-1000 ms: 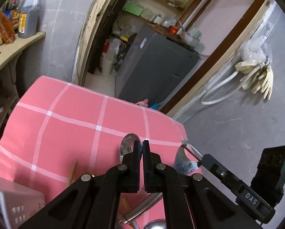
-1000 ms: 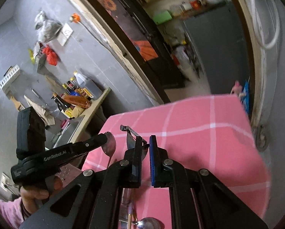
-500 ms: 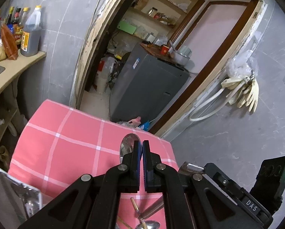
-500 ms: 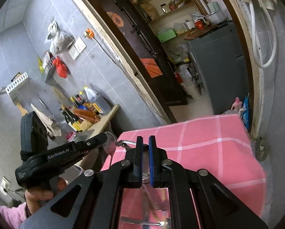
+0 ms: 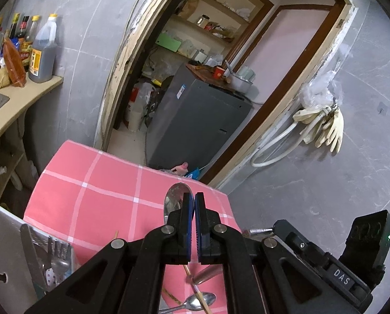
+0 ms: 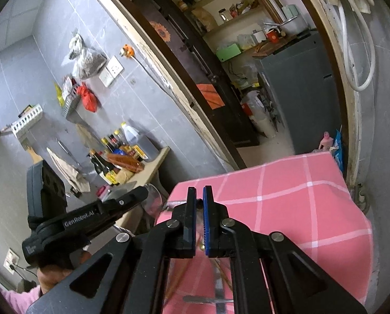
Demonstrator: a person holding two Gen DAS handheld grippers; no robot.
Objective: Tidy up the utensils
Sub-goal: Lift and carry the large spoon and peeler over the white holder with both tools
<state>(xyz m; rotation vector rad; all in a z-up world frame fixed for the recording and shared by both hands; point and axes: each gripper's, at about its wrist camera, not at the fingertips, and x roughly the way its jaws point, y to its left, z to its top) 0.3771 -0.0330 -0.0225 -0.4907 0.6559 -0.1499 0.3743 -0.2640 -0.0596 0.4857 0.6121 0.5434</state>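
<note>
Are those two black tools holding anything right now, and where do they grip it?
The left tool pinches a spoon just below its bowl. The right tool is shut on a metal utensil; which part it grips cannot be told.

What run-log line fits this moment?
left gripper: shut on shiny steel spoon | right gripper: shut on thin metal utensil | below: pink checked tablecloth

"DAS" stands on the right gripper (image 5: 270, 231) body; "GenRobot.AI" stands on the left gripper (image 6: 142, 196) body.
</note>
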